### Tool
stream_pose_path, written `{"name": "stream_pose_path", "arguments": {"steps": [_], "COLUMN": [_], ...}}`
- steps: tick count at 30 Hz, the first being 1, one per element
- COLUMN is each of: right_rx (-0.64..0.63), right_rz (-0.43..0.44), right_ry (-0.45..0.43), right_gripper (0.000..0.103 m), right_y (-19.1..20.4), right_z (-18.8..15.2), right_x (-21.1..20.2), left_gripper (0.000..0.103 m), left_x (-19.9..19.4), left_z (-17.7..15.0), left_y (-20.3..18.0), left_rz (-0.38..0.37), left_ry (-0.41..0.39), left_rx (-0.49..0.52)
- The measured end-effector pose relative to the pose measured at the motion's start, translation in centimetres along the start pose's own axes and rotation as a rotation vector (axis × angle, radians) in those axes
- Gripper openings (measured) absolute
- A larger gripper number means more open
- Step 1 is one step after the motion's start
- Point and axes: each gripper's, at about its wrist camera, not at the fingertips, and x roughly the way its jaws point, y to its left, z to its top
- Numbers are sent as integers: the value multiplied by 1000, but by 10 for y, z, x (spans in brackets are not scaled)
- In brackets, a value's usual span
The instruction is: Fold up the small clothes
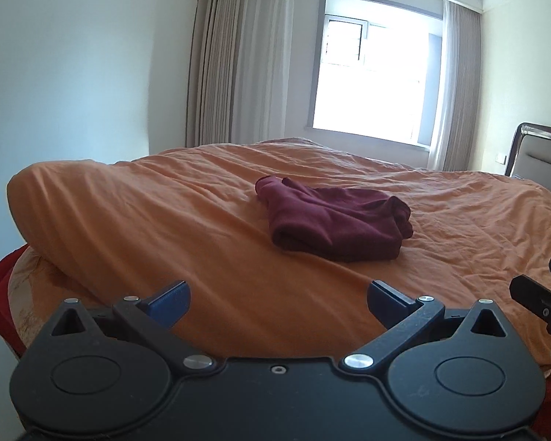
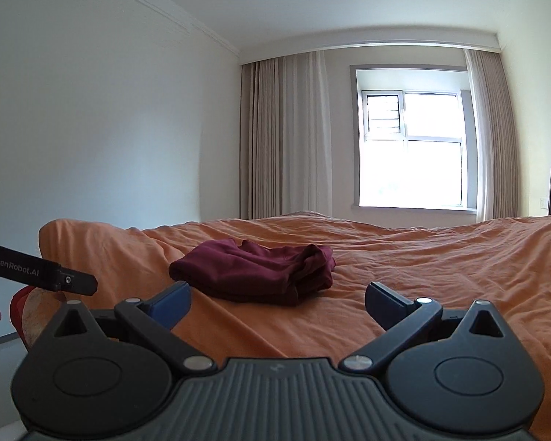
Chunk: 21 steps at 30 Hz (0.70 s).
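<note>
Lying folded on the orange bed cover (image 1: 209, 242) is the dark red cloth (image 1: 334, 220), while the left gripper (image 1: 279, 305) and right gripper (image 2: 277, 305) are hanging wide open, holding nothing.

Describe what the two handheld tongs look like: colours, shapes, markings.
Both are matte black plastic. The left tongs and right tongs each have two round housings, slim linkage arms with silver pivot screws, and blue finger pads. The right unit's body is ribbed grey. In the right wrist view, the left unit's side reads "GenRobot.AI" in pale lettering. No cables or sleeves show.
</note>
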Motion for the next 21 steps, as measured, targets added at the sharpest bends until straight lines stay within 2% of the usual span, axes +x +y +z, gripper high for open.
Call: {"name": "stream_pose_path", "arguments": {"steps": [7,21], "right_rx": [12,19], "right_rz": [-7,-31], "right_ry": [24,47], "right_gripper": [103,103], "right_y": [-1,-8], "right_z": [-5,-8], "right_x": [2,11], "left_gripper": [102,102], "left_x": [-5,4], "left_z": [-19,-21], "left_y": [8,14], "left_rz": [10,14], "left_ry": [25,33], "left_rx": [-14,-42]}}
